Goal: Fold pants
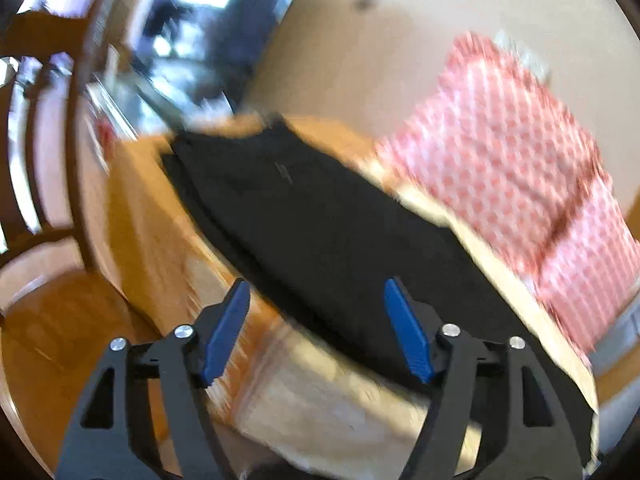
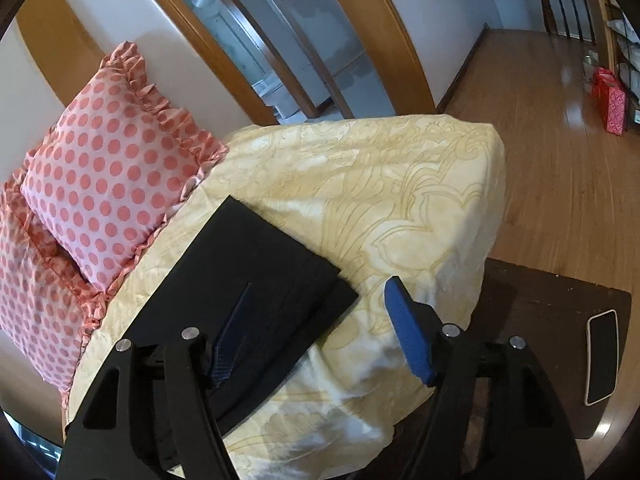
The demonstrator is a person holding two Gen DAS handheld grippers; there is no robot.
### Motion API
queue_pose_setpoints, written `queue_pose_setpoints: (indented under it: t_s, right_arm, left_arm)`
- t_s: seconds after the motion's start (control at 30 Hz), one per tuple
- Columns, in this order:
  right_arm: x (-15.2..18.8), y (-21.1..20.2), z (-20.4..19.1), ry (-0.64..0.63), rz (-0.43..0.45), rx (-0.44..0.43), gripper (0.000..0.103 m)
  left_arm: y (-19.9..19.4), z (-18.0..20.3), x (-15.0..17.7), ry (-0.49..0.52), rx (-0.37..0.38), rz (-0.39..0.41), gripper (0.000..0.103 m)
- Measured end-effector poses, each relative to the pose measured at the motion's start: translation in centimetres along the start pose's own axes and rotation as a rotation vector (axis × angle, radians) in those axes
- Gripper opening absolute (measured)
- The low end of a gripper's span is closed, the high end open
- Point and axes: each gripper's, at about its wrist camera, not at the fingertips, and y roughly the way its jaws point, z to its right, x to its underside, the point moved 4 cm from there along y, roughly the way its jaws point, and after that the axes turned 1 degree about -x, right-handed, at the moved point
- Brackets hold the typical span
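Observation:
Black pants (image 1: pixel 320 224) lie flat on a cream patterned bed cover (image 1: pixel 340 400). In the right wrist view the pants (image 2: pixel 256 280) show as a folded dark slab with a squared far edge. My left gripper (image 1: pixel 318 332) is open and empty, above the near end of the pants; this view is motion-blurred. My right gripper (image 2: pixel 316 332) is open and empty, its left finger (image 2: pixel 228 344) over the pants and its right finger (image 2: pixel 408 336) over the bed cover (image 2: pixel 400 184).
Pink polka-dot pillows (image 2: pixel 108 168) lie to the left of the pants, also seen in the left wrist view (image 1: pixel 512 160). A dark side table (image 2: pixel 540 320) with a phone (image 2: pixel 602 360) stands at the right. A wooden chair (image 1: pixel 48 184) stands left of the bed.

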Motion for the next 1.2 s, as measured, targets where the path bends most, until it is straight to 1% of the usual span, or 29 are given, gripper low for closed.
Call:
queue_pose_setpoints:
  t_s: [0.03,0.07,0.1,0.13,0.17,0.23,0.27,0.3,0.37,0.4,0.47,0.5,0.53,0.6,0.63,0.7,0.73,0.77,0.8,0.83,0.9,0.93,1.0,1.03,1.07,1.1,1.13,1.17,1.2]
  right_arm:
    - [0.3,0.1,-0.4,-0.005,-0.012,-0.029,0.068]
    - [0.6,0.1,-0.8,-0.005,-0.022,-0.052,0.062]
    - [0.9,0.3,-1.2,-0.001,-0.034,-0.079,0.06]
    - [1.3,0.5,-1.6,0.008,-0.042,-0.113,0.05]
    - [1.6,0.9,-1.8,0.017,-0.057,-0.147,0.03]
    - [2.0,1.9,-1.8,0.052,-0.091,-0.196,0.006]
    - [2.1,2.3,-1.7,0.075,-0.101,-0.209,0.006]
    - [1.9,2.1,-2.2,0.07,-0.081,-0.211,0.006]
    - [1.3,0.9,-5.2,-0.012,-0.03,-0.237,0.006]
    - [1.2,0.3,-6.7,-0.048,-0.015,-0.263,0.006]
    - [1.7,-1.1,-13.2,-0.145,-0.023,-0.414,0.006]
    - [2.2,-1.4,-15.6,-0.179,-0.036,-0.47,0.006]
    - [3.8,-2.1,-19.9,-0.244,-0.074,-0.572,0.006]
    - [7.8,-3.0,-26.7,-0.363,-0.168,-0.732,0.006]
    - [11.2,-3.5,-30.7,-0.444,-0.245,-0.825,0.006]
    - [17.3,-4.2,-35.7,-0.564,-0.376,-0.94,0.006]
    - [21.6,-4.3,-38.0,-0.639,-0.469,-0.982,0.005]
    - [26.0,-4.2,-39.8,-0.727,-0.563,-0.997,0.005]
    - [28.6,-4.0,-40.4,-0.789,-0.607,-0.983,0.005]
    - [32.6,-3.2,-41.0,-0.873,-0.675,-0.936,0.005]
    - [35.1,-2.4,-41.0,-0.883,-0.737,-0.914,0.005]
    - [35.5,-2.5,-41.1,-0.885,-0.727,-0.914,0.005]
    - [35.0,-3.6,-41.6,-0.909,-0.647,-0.93,0.005]
    - [34.9,-4.5,-41.8,-0.932,-0.6,-0.942,0.006]
    - [34.9,-4.7,-42.0,-0.962,-0.582,-0.945,0.008]
    - [35.7,-5.3,-42.0,-1.017,-0.573,-0.943,0.011]
    - [37.2,-5.8,-41.7,-1.115,-0.586,-0.935,0.024]
    - [38.2,-6.0,-41.4,-1.173,-0.614,-0.937,0.044]
    - [38.9,-6.2,-41.0,-1.204,-0.638,-0.943,0.053]
  left_arm:
    - [-0.4,-0.1,-0.6,0.002,-0.012,0.037,0.074]
    - [-0.6,0.0,-1.4,0.013,-0.014,0.07,0.077]
    - [-0.4,0.3,-1.8,0.027,-0.005,0.077,0.08]
    - [0.0,0.6,-2.1,0.044,0.005,0.076,0.081]
    - [0.8,1.1,-2.3,0.072,0.014,0.058,0.081]
    - [2.3,1.6,-2.1,0.108,0.015,0.009,0.081]
    - [3.5,1.7,-1.8,0.123,0.019,-0.036,0.081]
    - [4.2,1.7,-1.4,0.128,0.024,-0.069,0.081]
    - [5.4,1.3,-0.6,0.126,0.014,-0.125,0.081]
    - [5.5,1.2,-0.3,0.137,0.02,-0.116,0.081]
    - [5.5,1.2,0.0,0.151,0.02,-0.115,0.081]
    - [5.5,1.2,0.1,0.152,0.022,-0.116,0.081]
    - [5.5,1.1,0.1,0.149,0.026,-0.118,0.081]
    - [5.4,1.0,0.0,0.129,0.037,-0.123,0.081]
    - [5.4,0.9,-0.1,0.115,0.044,-0.125,0.082]
    - [5.4,0.7,-0.2,0.092,0.054,-0.13,0.082]
    - [5.3,0.6,-0.2,0.088,0.056,-0.133,0.082]
    - [5.3,0.5,-0.3,0.084,0.058,-0.135,0.082]
    - [5.2,0.4,-0.4,0.075,0.062,-0.142,0.082]
    - [5.0,0.2,-0.4,0.06,0.069,-0.149,0.082]
    - [4.3,-0.8,-0.5,-0.007,0.104,-0.175,0.082]
    - [4.1,-1.3,-0.6,-0.031,0.113,-0.179,0.082]
    - [3.6,-2.9,-1.0,-0.081,0.099,-0.165,0.082]
    - [3.5,-3.3,-1.2,-0.088,0.09,-0.155,0.082]
    - [3.5,-3.9,-1.5,-0.088,0.071,-0.142,0.082]
    - [3.6,-4.3,-1.8,-0.089,0.057,-0.138,0.082]
    - [3.7,-4.6,-2.0,-0.093,0.046,-0.137,0.082]
    - [3.9,-5.1,-2.3,-0.104,0.046,-0.14,0.082]
    - [4.0,-5.4,-2.6,-0.116,0.053,-0.145,0.082]
